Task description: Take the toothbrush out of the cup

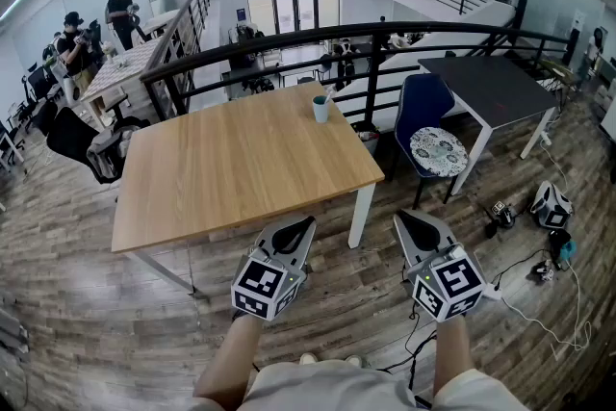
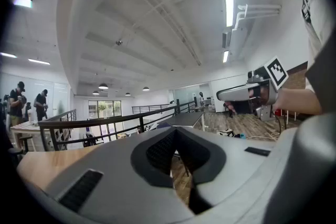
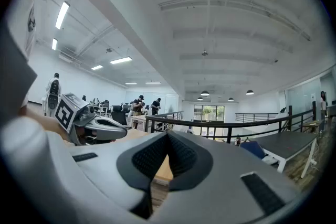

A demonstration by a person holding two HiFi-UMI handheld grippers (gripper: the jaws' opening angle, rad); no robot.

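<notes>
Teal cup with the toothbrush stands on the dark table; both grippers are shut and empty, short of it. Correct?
No: the teal cup with the toothbrush stands on the wooden table, as the head view shows. The left gripper and right gripper are shut and empty, short of it.

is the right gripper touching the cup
Apart. In the head view the right gripper hangs short of the table, while the cup stands at its far edge.

An open-plan office mezzanine, shown by work tables [image 1: 221, 168], office chairs [image 1: 77, 141], black railing [image 1: 289, 41] and strip lights [image 2: 228, 3]
</notes>
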